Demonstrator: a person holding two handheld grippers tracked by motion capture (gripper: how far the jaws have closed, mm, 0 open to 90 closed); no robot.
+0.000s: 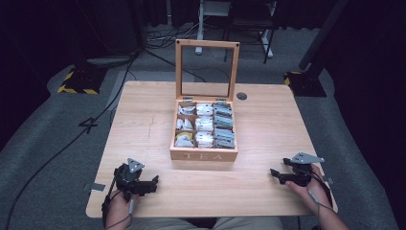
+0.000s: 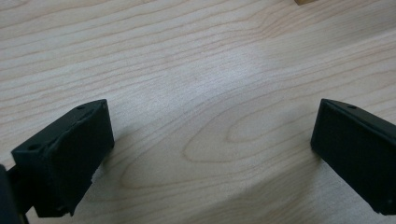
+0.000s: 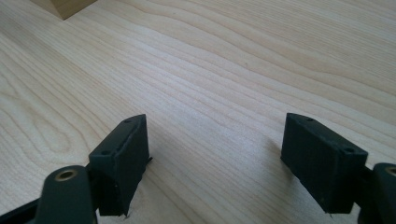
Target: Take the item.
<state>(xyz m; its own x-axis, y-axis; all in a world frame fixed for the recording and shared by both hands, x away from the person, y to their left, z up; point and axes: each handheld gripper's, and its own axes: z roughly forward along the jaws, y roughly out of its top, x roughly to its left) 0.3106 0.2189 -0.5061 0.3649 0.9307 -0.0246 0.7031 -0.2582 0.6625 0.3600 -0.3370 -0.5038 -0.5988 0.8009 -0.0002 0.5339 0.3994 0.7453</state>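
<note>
A wooden tea box [image 1: 204,154] marked TEA stands at the middle of the table with its glass lid [image 1: 207,69] raised upright. Its compartments hold white and grey tea bags [image 1: 205,124] and one yellow item at the front left. My left gripper [image 1: 154,182] rests near the front left of the table, open, with bare wood between its jaws [image 2: 212,140]. My right gripper [image 1: 273,173] sits at the front right, also open over bare wood [image 3: 215,144]. A corner of the tea box [image 3: 65,7] shows at the top left of the right gripper view.
The light wooden table [image 1: 143,120] has a round cable hole [image 1: 242,96] behind the box. A small grey tag [image 1: 97,187] lies at the front left edge. Cables, stands and a frame sit on the grey floor beyond the table.
</note>
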